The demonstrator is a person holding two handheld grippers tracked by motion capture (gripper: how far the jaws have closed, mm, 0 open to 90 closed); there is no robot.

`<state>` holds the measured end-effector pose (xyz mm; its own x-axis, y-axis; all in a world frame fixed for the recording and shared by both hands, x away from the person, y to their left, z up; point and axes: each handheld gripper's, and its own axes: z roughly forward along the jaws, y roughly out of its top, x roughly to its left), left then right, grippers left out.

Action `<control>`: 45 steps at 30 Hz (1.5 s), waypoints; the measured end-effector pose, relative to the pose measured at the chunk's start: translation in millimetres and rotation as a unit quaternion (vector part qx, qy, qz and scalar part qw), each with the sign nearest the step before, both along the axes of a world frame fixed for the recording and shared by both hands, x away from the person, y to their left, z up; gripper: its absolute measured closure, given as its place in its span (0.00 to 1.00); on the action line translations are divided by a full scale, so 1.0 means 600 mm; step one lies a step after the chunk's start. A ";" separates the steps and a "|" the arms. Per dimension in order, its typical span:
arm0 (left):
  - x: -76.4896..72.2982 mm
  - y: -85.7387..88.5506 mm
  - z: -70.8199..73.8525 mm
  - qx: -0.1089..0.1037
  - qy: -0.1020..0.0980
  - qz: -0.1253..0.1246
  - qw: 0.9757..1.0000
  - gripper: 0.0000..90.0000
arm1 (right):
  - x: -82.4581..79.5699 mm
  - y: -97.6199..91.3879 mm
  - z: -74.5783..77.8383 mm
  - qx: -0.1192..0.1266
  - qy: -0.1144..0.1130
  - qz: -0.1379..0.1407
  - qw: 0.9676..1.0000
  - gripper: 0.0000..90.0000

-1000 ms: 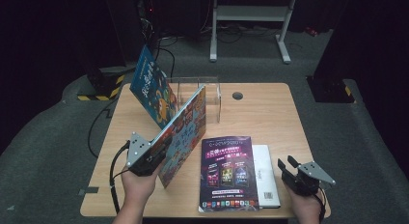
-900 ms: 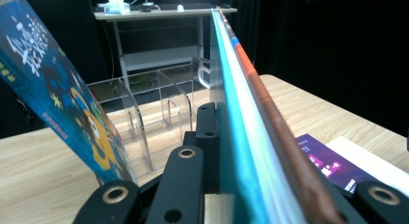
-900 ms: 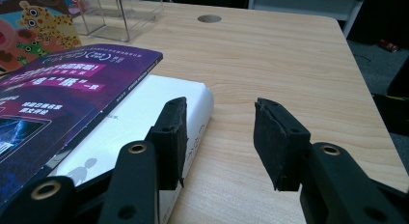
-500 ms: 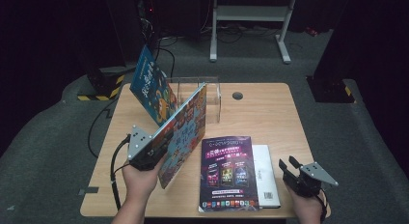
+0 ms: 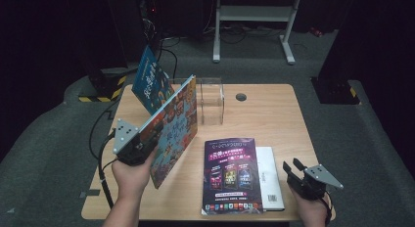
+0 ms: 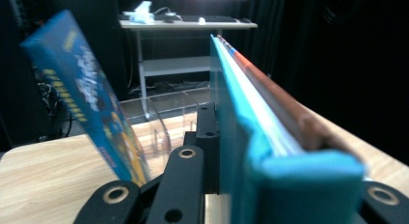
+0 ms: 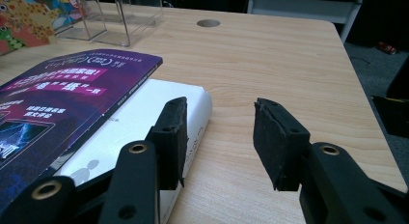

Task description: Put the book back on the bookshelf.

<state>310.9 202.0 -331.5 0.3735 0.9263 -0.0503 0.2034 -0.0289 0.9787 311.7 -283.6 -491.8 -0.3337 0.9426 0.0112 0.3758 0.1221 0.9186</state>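
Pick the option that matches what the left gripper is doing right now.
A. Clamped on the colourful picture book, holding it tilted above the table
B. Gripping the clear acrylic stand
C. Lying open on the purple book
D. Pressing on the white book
A: the left gripper is shut on the colourful picture book, which is held tilted above the table.

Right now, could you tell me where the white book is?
In the high view, the white book lies near the table's right front, half under the purple book.
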 end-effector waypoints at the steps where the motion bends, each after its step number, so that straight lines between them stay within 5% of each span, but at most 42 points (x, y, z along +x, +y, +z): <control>1: 0.000 0.004 0.003 -0.003 0.000 0.005 1.000 0.90 | 0.000 0.000 0.000 0.000 0.000 0.000 1.000 0.62; 19: -0.001 0.050 0.033 0.005 -0.002 0.072 0.997 0.90 | -0.001 -0.002 0.001 0.003 -0.001 -0.001 1.000 0.63; 36: 0.052 -0.006 0.042 0.008 -0.015 0.109 0.994 0.90 | -0.003 -0.001 0.002 0.004 -0.005 0.001 1.000 0.64; 45: 0.075 -0.013 0.048 0.009 -0.028 0.117 0.993 0.90 | -0.004 -0.001 0.003 0.005 -0.006 0.002 1.000 0.64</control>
